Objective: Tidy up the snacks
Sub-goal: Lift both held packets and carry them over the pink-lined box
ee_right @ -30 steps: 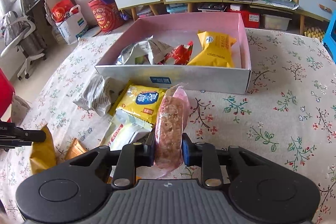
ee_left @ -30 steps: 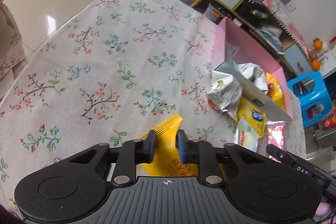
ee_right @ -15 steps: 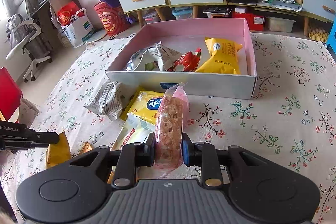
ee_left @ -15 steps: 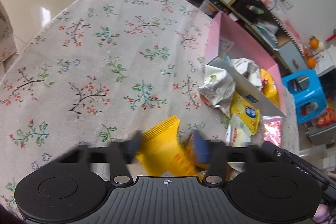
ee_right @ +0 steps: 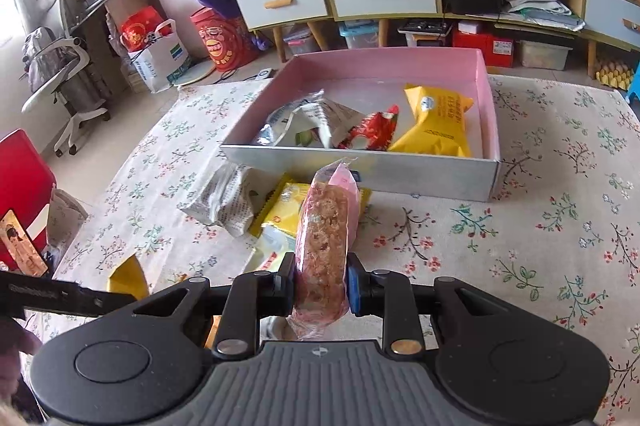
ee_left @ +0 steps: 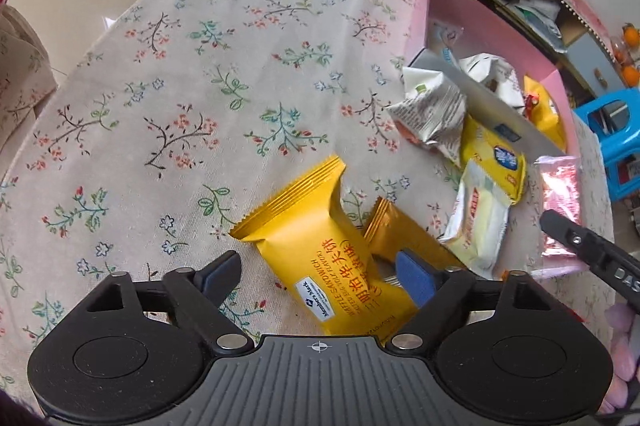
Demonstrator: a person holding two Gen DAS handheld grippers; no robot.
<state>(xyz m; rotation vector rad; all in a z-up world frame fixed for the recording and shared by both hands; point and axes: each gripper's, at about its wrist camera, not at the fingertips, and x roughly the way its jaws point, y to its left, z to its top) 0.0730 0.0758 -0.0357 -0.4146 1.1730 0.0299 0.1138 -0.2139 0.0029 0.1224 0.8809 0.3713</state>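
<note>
Lying between opening left tongs (ee_left: pixel 316 276), yellow packet (ee_left: pixel 316 246), right tongs (ee_right: pixel 322 284) pinching pink bar (ee_right: pixel 326 226)

We saw a wide bare stretch of the flowered tablecloth (ee_left: pixel 168 74) left of the snacks, free for passage. Ahead, the pink-lined cardboard box (ee_right: pixel 362 172) raised a low grey wall across the way, with a crumpled silver bag (ee_right: pixel 224 200), a yellow packet (ee_right: pixel 280 206) and a pale white packet (ee_left: pixel 478 216) crowded against it on the cloth. Inside the box, room remained along the far wall; the near part held bags. Right of the box the cloth (ee_right: pixel 560 210) lay open. Two gold wafer packets (ee_left: pixel 320 246) blocked the near left.
</note>
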